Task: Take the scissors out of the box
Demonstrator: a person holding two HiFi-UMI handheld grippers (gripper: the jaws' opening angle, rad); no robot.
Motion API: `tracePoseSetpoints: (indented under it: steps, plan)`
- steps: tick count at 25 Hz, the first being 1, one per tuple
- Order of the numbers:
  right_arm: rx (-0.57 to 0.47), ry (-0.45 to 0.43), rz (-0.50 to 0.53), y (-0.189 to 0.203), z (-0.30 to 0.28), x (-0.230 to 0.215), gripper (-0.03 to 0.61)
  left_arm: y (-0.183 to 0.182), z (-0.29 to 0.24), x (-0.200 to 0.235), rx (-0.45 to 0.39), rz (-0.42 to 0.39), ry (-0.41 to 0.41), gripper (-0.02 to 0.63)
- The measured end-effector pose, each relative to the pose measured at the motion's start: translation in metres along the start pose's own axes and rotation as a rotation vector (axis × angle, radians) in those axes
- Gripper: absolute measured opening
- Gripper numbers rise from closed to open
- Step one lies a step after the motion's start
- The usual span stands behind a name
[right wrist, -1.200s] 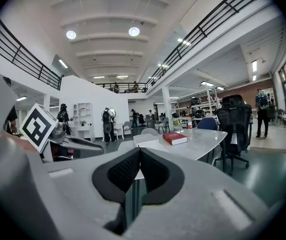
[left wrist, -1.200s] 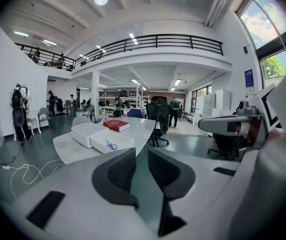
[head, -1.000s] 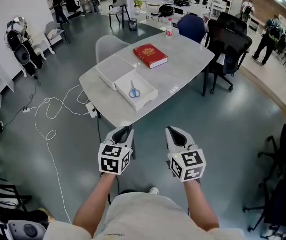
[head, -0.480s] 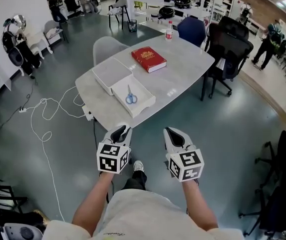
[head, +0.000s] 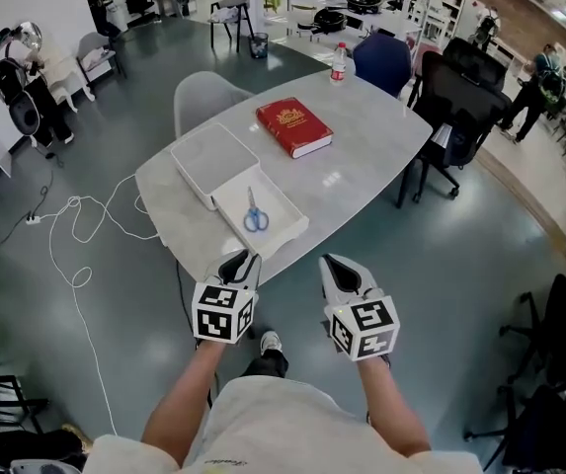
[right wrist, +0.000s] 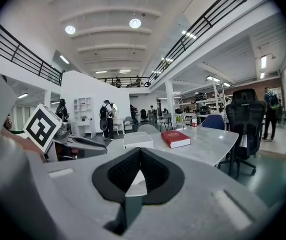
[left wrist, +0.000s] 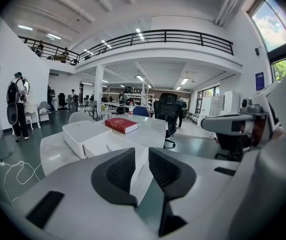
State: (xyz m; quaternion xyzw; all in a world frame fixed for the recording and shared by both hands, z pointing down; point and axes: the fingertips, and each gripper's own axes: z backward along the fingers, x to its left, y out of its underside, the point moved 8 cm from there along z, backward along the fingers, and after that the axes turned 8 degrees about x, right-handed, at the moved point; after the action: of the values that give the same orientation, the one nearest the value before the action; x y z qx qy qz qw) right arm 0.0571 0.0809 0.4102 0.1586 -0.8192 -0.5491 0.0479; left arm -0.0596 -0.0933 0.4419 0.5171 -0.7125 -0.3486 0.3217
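Note:
The blue-handled scissors [head: 254, 213] lie flat in the open white box [head: 284, 215] near the table's front edge. A second white tray or lid [head: 211, 156] lies against its far side. Both grippers hang in the air short of the table, apart from the box. My left gripper [head: 241, 261] points at the box's near edge with a narrow gap between its jaws and nothing in them. My right gripper [head: 336, 265] is shut and empty. In the left gripper view the box [left wrist: 85, 135] lies beyond the left gripper [left wrist: 142, 151], and its wall hides the scissors. The right gripper view looks past the right gripper [right wrist: 140, 151] to the box [right wrist: 138, 139].
A red book [head: 293, 126] lies mid-table and a water bottle [head: 338, 62] stands at the far edge. A grey chair [head: 203, 97] and dark office chairs [head: 460, 92] ring the table [head: 362, 156]. A white cable [head: 75, 235] snakes over the floor to the left. People stand far off.
The person has walked closer, so the table and box lie nearer below the grippers. Both grippers keep the same pose, side by side.

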Motion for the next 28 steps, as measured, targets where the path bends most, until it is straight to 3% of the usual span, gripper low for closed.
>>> tracePoseSetpoints:
  steps: [17, 28]
  plan:
    - [0.1, -0.036, 0.052, -0.061, -0.146, -0.041, 0.005, -0.031, -0.109, 0.075, 0.129, 0.058, 0.049, 0.06]
    - [0.113, -0.075, 0.098, -0.082, -0.199, -0.056, 0.005, -0.039, -0.146, 0.098, 0.196, 0.056, 0.051, 0.06]
